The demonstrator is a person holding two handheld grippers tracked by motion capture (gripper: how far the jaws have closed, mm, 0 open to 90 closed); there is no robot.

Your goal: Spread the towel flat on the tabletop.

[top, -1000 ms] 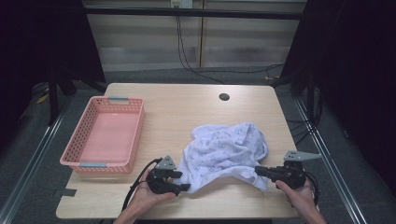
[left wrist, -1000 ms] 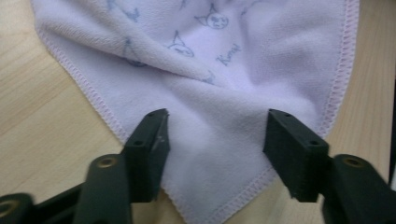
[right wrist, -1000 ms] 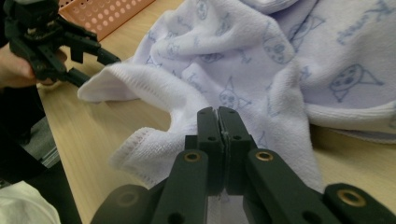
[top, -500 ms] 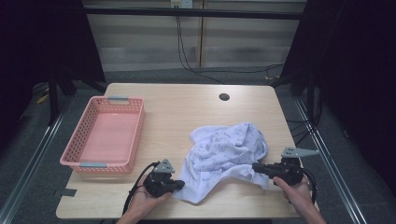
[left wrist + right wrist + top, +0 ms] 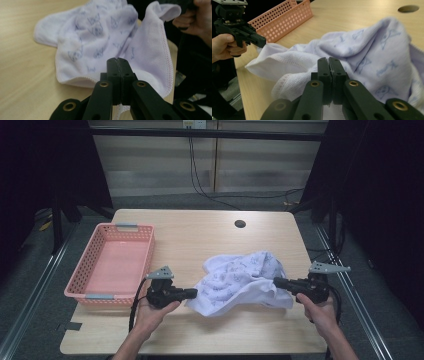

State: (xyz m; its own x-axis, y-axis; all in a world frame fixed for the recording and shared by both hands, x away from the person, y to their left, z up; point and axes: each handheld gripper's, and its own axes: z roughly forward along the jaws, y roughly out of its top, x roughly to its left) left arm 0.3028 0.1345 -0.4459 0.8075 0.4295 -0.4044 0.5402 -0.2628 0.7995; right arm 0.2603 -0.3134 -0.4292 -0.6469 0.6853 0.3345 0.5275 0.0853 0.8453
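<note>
A white towel [image 5: 240, 280] printed with small blue cats lies bunched on the front half of the wooden table [image 5: 200, 235]. My left gripper [image 5: 192, 293] is shut on the towel's near-left corner and holds it a little off the table. In the left gripper view the jaws [image 5: 117, 60] meet with the towel's hem [image 5: 75, 81] pinched between them. My right gripper [image 5: 276, 282] is shut on the towel's right edge. Its jaws [image 5: 328, 60] are closed with the cloth [image 5: 367, 57] draped around them. The towel hangs slack between the two grippers.
A pink perforated basket [image 5: 85, 265] stands at the table's left side, with nothing in it. A round cable hole [image 5: 240, 224] sits near the far edge. Bare wood stretches behind the towel. Dark curtains and metal floor rails flank the table.
The left jaws have closed on the towel's near-left corner. Both hands have since risen, lifting the towel's two ends off the table and drawing it tighter between them.
</note>
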